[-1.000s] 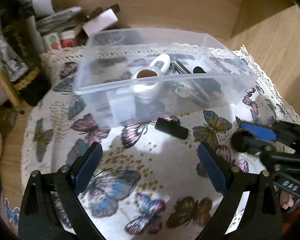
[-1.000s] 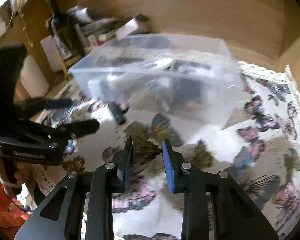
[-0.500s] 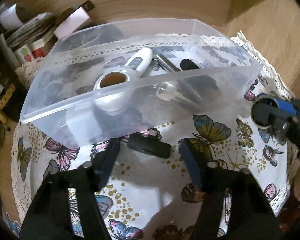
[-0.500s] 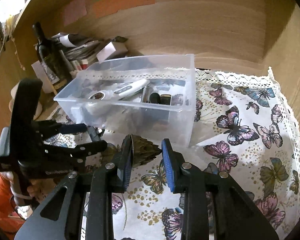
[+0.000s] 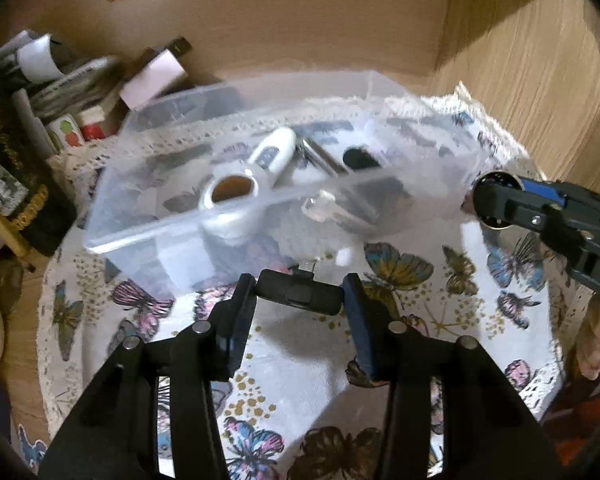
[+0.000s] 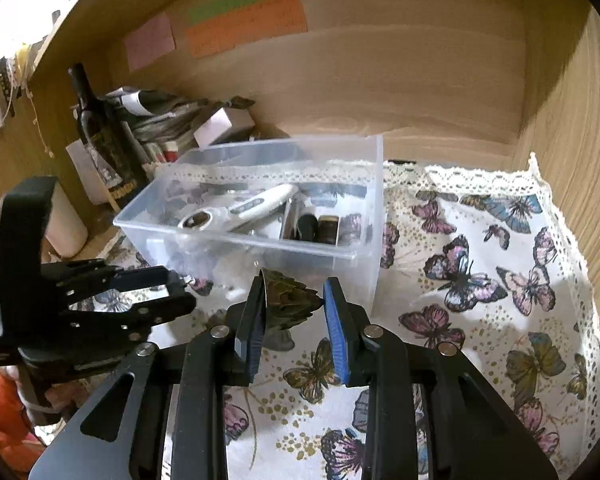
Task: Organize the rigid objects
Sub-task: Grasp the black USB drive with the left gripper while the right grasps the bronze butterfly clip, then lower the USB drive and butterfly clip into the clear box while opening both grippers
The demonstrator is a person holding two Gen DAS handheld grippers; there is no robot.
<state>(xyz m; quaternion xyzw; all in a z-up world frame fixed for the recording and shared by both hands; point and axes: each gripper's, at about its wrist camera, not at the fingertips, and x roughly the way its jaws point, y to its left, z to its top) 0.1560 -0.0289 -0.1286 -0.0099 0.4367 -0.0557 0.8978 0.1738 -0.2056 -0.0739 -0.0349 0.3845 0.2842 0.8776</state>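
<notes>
Two grippers work over a butterfly cloth (image 6: 500, 360) on a wooden shelf. Nearest in the left wrist view, the left gripper (image 5: 300, 300) has a small black device (image 5: 298, 292) crosswise between its fingers; its jaws are closing and both pads already touch the device's ends, which sits clear of the cloth with a shadow beneath it. A metal plug sticks out of the device's far side toward the bin (image 5: 148, 228). In the right wrist view, the right gripper (image 6: 294, 308) is clamped on a dark, scaly cone (image 6: 288, 300), held just in front of the bin's near wall. The clear plastic bin stands on the cloth just beyond both grippers. Inside it lie a white handheld device (image 6: 256, 204) with a round ring at one end, a metal bar and some small dark pieces. Behind the bin, against the shelf's left side, stand a dark bottle (image 6: 100, 136), stacked papers and a small box.
</notes>
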